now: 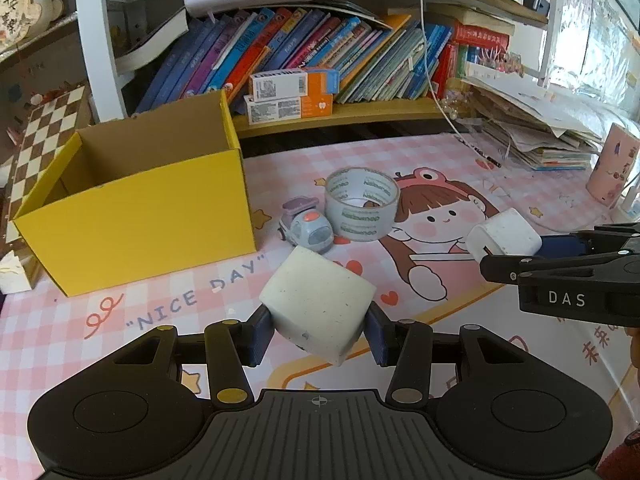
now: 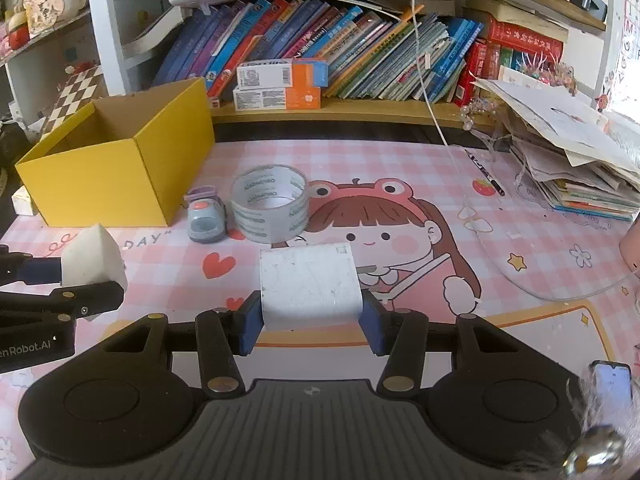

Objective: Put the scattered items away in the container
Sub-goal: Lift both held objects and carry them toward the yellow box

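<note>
Yellow box [image 1: 136, 216] sits open at the frame's upper left, while the left gripper [image 1: 318, 330] clamps a white foam block [image 1: 316, 304] and the right gripper [image 2: 310, 324] clamps a white charger [image 2: 310, 284] above the pink mat [image 2: 520, 216].

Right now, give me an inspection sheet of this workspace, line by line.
Surface: pink checked desk mat with a cartoon girl print.
Job's things: open yellow box, nothing seen inside; tape roll and toy car lie on the mat beside it; white foam block and white charger are lifted.
Clutter: paper pile, pen, phone.
Grippers: left tool shut on the foam block; right tool shut on the charger.
Cables: white cord hangs from the shelf to the mat.
Surroundings: bookshelf with leaning books, two small cartons.
</note>
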Motion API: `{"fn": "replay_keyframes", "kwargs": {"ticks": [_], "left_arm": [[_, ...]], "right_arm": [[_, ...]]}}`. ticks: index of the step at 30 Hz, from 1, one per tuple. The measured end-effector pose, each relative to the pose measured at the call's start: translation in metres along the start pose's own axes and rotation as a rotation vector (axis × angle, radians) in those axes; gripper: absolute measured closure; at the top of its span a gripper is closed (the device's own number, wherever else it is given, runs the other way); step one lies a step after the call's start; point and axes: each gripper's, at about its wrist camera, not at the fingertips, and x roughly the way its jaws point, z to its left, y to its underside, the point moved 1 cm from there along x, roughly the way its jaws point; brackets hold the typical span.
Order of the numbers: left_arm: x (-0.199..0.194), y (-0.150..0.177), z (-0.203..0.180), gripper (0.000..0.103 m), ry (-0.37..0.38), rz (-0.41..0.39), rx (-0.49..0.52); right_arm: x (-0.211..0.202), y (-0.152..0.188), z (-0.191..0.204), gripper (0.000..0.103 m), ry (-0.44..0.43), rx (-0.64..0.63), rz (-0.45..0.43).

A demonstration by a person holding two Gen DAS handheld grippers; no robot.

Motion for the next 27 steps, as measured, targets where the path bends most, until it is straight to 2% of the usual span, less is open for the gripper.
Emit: {"fn": "replay_keyframes", "kwargs": {"ticks": [13, 27], "left_arm": [[-0.022, 0.003, 0.02, 0.056, -0.009, -0.047, 0.008], [-0.031, 0.005, 0.04, 0.057, 0.017, -0.08, -0.001]], "right_arm": [[-0.008, -0.001, 0.029, 0.055, -0.007, -0.033, -0.016], [-0.011, -0.003, 0.055, 0.055, 0.008, -0.083, -0.015]]}}
